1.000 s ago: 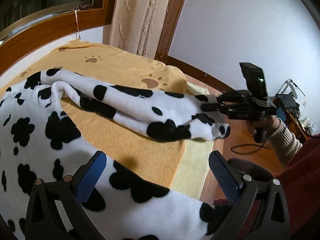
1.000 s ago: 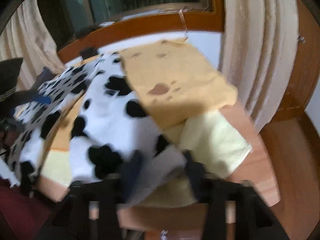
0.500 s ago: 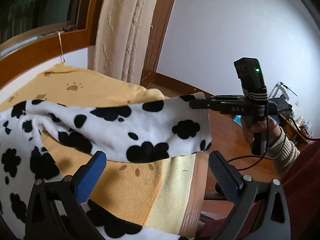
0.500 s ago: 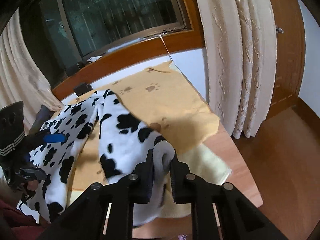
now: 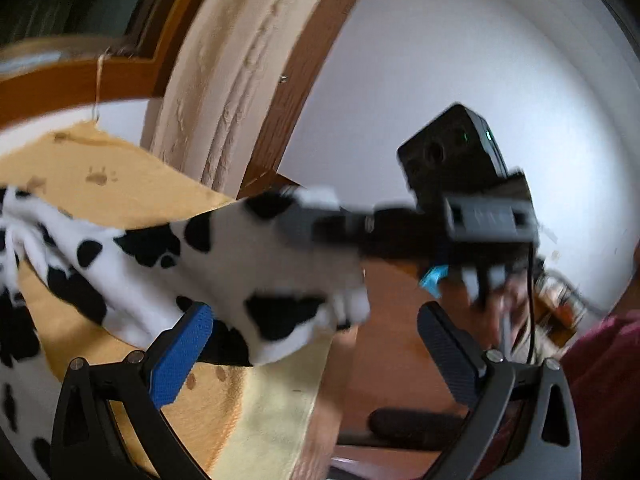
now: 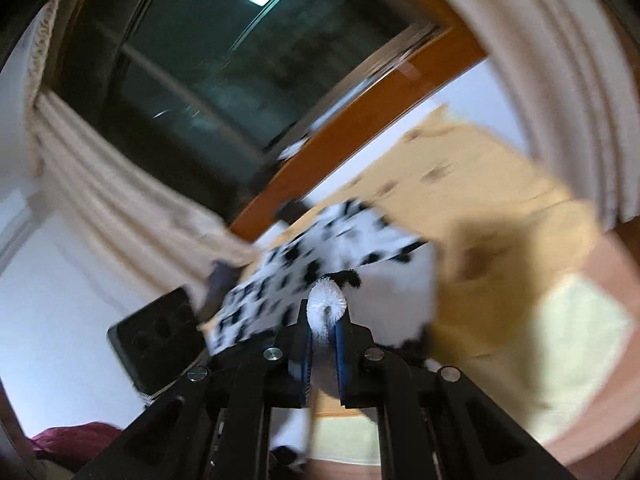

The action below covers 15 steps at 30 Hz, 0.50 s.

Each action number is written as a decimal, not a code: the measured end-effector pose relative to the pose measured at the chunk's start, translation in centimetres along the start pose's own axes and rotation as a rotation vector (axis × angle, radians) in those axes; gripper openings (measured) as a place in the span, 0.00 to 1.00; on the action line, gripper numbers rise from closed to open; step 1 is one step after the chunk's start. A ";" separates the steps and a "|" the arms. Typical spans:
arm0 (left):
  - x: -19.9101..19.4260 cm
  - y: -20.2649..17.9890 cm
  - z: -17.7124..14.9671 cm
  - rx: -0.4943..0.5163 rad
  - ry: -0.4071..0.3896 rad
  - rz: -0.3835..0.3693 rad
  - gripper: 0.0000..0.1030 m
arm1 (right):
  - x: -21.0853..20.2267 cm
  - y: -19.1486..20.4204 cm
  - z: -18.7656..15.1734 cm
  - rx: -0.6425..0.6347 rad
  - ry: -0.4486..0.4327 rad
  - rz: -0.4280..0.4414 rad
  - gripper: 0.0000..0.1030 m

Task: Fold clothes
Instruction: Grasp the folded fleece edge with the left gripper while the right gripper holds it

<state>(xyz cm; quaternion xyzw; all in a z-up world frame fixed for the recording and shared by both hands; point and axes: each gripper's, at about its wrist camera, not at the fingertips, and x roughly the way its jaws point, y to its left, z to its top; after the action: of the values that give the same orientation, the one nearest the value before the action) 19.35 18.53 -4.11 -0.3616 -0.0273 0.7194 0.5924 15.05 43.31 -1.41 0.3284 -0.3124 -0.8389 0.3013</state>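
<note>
A white fleece garment with black cow spots [image 5: 240,264] lies on an orange-yellow towel [image 5: 120,176], and one end of it hangs lifted in the air. My right gripper [image 6: 325,314] is shut on that end; its jaws are closing tight and a rolled fold of fleece bulges out between the blue pads. In the left wrist view the right gripper [image 5: 312,216] reaches in from the right, blurred. My left gripper [image 5: 314,316] stands open low in front of the hanging cloth, with nothing pressed between its pads. The rest of the garment [image 6: 280,276] trails back over the towel [image 6: 500,200].
A pale yellow towel [image 5: 272,412] lies under the orange one and reaches the wooden table's edge [image 6: 600,420]. Cream curtains [image 5: 240,80] and a dark window [image 6: 200,80] stand behind the table. A person's hand [image 5: 500,292] and maroon sleeve [image 5: 600,360] are at the right.
The right gripper closed on the garment's end and lifted it off the towel, so the cloth now hangs in the air. The left gripper tilted upward and stayed open.
</note>
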 end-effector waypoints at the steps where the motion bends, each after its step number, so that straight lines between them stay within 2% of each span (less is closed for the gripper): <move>1: 0.1 0.6 -0.1 -0.034 0.002 -0.003 1.00 | 1.0 0.1 -0.3 0.012 0.027 0.035 0.10; 6: -0.8 4.6 -1.4 -0.239 -0.018 -0.062 1.00 | 5.8 -0.7 -1.3 0.149 0.156 0.246 0.11; 8: -1.4 6.8 -2.1 -0.357 -0.043 -0.073 1.00 | 7.5 -1.0 -1.5 0.190 0.191 0.300 0.12; 10: -1.8 8.8 -3.0 -0.464 -0.055 -0.082 1.00 | 8.4 -1.1 -1.4 0.197 0.196 0.318 0.20; 11: -2.0 9.5 -3.3 -0.495 -0.064 -0.091 1.00 | 8.5 -1.2 -1.2 0.201 0.186 0.327 0.34; 12: -2.2 9.6 -3.4 -0.495 -0.071 -0.095 1.00 | 8.4 -1.3 -0.9 0.207 0.172 0.336 0.60; 13: -2.3 9.5 -3.3 -0.486 -0.076 -0.095 1.00 | 7.9 -1.5 -0.7 0.211 0.149 0.345 0.71; 14: -2.4 9.3 -3.3 -0.475 -0.074 -0.090 1.00 | 7.5 -1.5 -0.5 0.212 0.129 0.353 0.77; 15: -2.3 9.2 -3.3 -0.464 -0.067 -0.085 1.00 | 7.0 -1.6 -0.2 0.209 0.110 0.366 0.77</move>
<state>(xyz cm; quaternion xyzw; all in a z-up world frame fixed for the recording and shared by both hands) 13.57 12.57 -9.72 -0.4626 -0.2267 0.6798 0.5221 10.54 39.26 -5.20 0.3409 -0.4352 -0.7143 0.4292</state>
